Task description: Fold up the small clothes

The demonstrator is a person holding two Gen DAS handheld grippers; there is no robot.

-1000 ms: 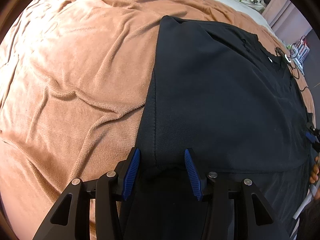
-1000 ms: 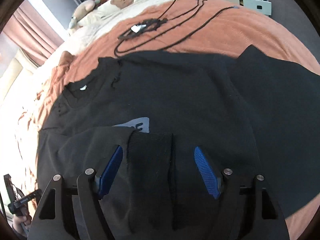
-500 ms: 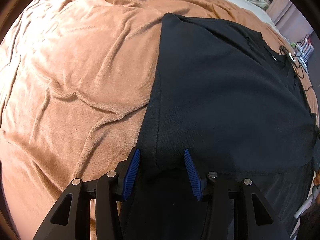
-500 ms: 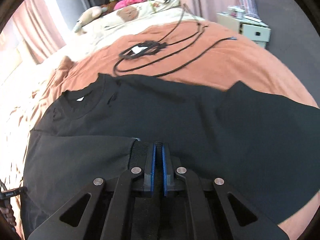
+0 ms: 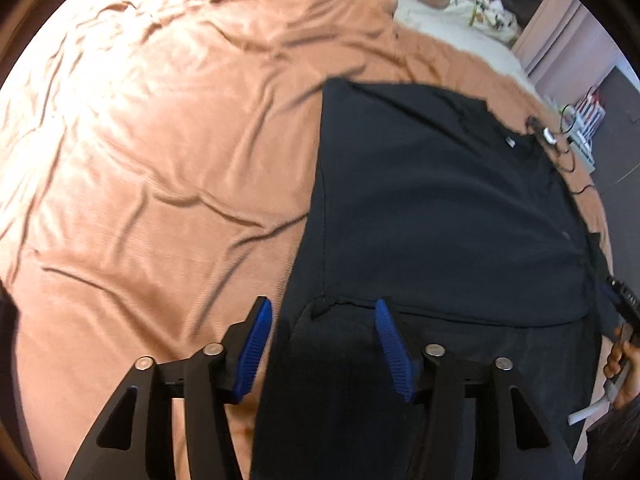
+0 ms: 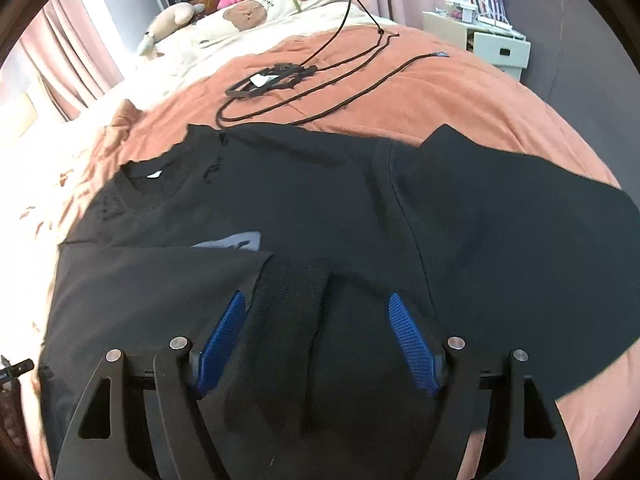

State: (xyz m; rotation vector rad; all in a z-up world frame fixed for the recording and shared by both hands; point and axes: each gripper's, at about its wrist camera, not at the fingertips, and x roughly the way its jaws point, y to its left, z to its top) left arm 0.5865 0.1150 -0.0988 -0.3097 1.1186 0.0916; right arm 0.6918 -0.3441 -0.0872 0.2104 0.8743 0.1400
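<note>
A black T-shirt (image 5: 432,216) lies spread on an orange-brown blanket (image 5: 160,168), its lower part folded up over the chest. In the right wrist view the shirt (image 6: 320,208) shows its collar at upper left and a grey print partly covered by the fold. My left gripper (image 5: 323,344) is open, its blue pads on either side of the folded left corner. My right gripper (image 6: 316,340) is open over a bunched hem strip (image 6: 292,312) lying between its fingers.
Black cables (image 6: 320,76) lie on the blanket beyond the collar. Pillows and plush toys (image 6: 248,12) sit at the bed's head. A white drawer unit (image 6: 496,44) stands to the right. The person's hand on the other gripper (image 5: 620,344) shows at the right edge.
My right gripper was shut on the hem half a second ago and has opened, letting the fabric go. My left gripper has widened and pulled back a little; the folded edge now lies flat.
</note>
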